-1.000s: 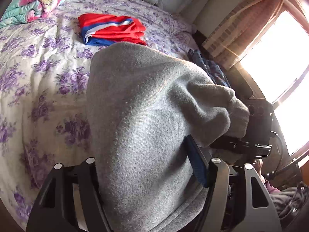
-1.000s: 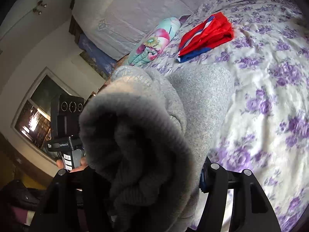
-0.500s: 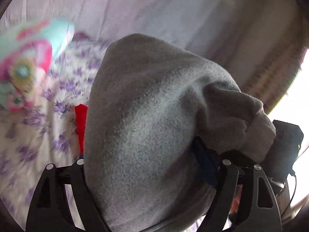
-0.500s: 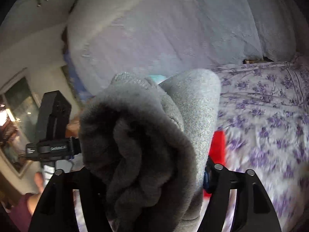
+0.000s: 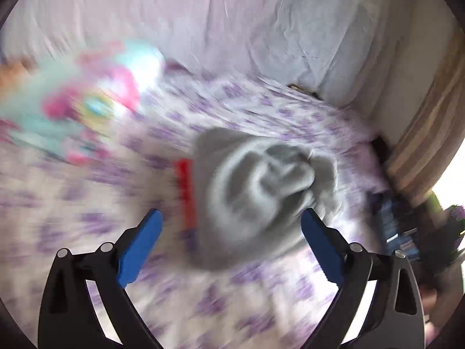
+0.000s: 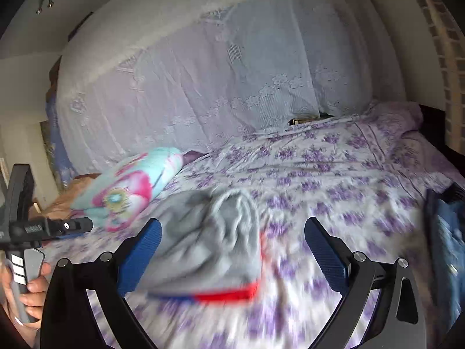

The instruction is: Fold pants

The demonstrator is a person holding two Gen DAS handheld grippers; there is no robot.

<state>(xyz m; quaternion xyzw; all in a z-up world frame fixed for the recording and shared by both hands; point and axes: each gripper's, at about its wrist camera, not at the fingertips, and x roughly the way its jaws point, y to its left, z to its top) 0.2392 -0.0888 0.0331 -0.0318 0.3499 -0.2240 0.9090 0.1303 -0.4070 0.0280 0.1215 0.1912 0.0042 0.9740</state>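
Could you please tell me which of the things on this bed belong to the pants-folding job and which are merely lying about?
Belonging to the job:
- folded grey knit pants, lying on top of the red garment
- open left gripper
- open right gripper

Just lying about:
- folded red and blue garment underneath
- turquoise and pink floral pillow
- blue denim clothing at the bed's edge
- purple-flowered bedsheet

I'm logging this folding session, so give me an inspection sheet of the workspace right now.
Surface: bed with purple-flowered sheet.
Job's things: grey pants lie bunched on the red and blue garment, free of both grippers.
Clutter: floral pillow at the left; blue fabric at the bed's right edge.
Grippers: left gripper open, empty; right gripper open, empty.
Cables: nothing seen.
Surroundings: white lace cover behind the bed; striped curtain. Left view blurred.
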